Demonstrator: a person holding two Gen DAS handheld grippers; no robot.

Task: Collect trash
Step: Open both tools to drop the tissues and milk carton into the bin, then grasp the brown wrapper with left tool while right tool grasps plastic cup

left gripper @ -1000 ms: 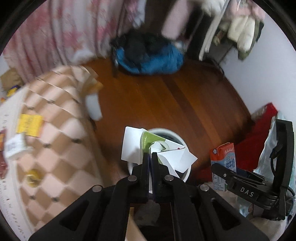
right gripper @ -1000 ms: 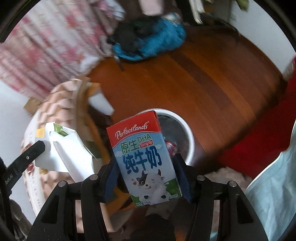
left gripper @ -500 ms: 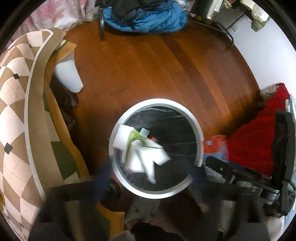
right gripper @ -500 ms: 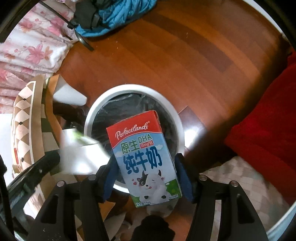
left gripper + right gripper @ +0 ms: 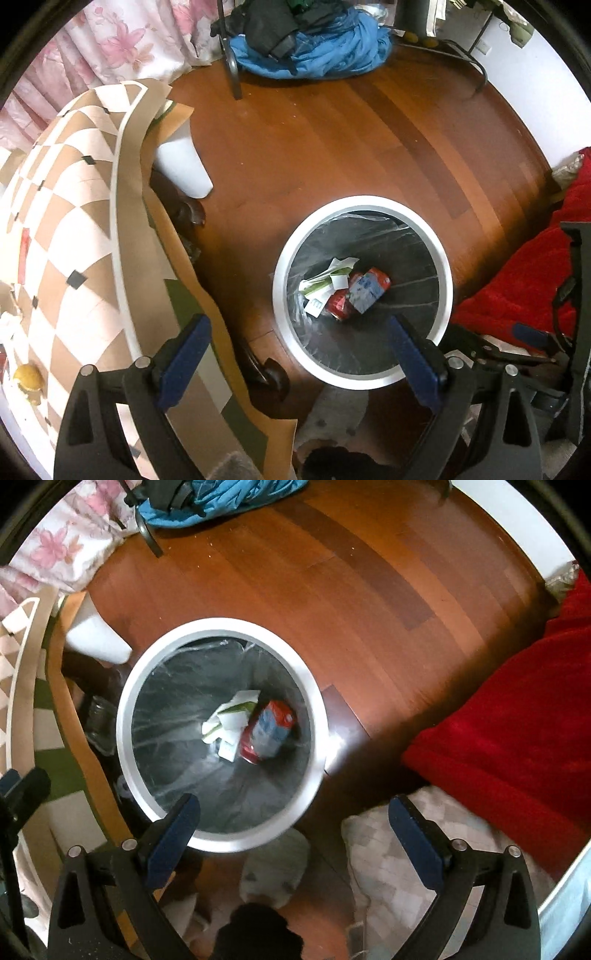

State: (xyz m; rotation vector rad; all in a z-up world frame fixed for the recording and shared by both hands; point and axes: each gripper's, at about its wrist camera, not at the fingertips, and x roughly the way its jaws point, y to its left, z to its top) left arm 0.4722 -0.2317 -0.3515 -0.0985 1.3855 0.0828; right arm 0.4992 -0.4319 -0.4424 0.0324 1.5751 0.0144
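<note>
We look almost straight down from both cameras. In the left wrist view the checked tablecloth (image 5: 70, 236) fills the frame from 7 to 10 o'clock, its brown border hanging over the table edge, with a yellowish scrap (image 5: 27, 376) lying on it near 8 o'clock. The left gripper (image 5: 299, 354) stands wide open with nothing between its blue pads (image 5: 184, 354). Just past them, at about 4 o'clock from the centre, the white-rimmed bin (image 5: 364, 376) stands on the wooden floor (image 5: 332, 147), lined with a clear bag. At its bottom lie the crumpled white and green paper (image 5: 327, 280) and, touching it on the right, the red and blue milk carton (image 5: 367, 293), tilted on its side. A blue heap of cloth (image 5: 321, 51) lies at 12 o'clock and a red blanket (image 5: 524, 291) at 3 o'clock.

In the right wrist view the bin's rim (image 5: 221, 626) sits left of centre, around 9 o'clock, with the paper (image 5: 231, 720) and the carton (image 5: 271, 731) side by side on the liner, the carton slightly blurred. The right gripper (image 5: 295, 830) has just been opening its jaws; they now stand at full spread and empty, the left pad (image 5: 173, 834) over the bin's near rim, the right one over a pale checked cushion (image 5: 391, 871). The red blanket (image 5: 509, 723) takes up 3 to 4 o'clock.
</note>
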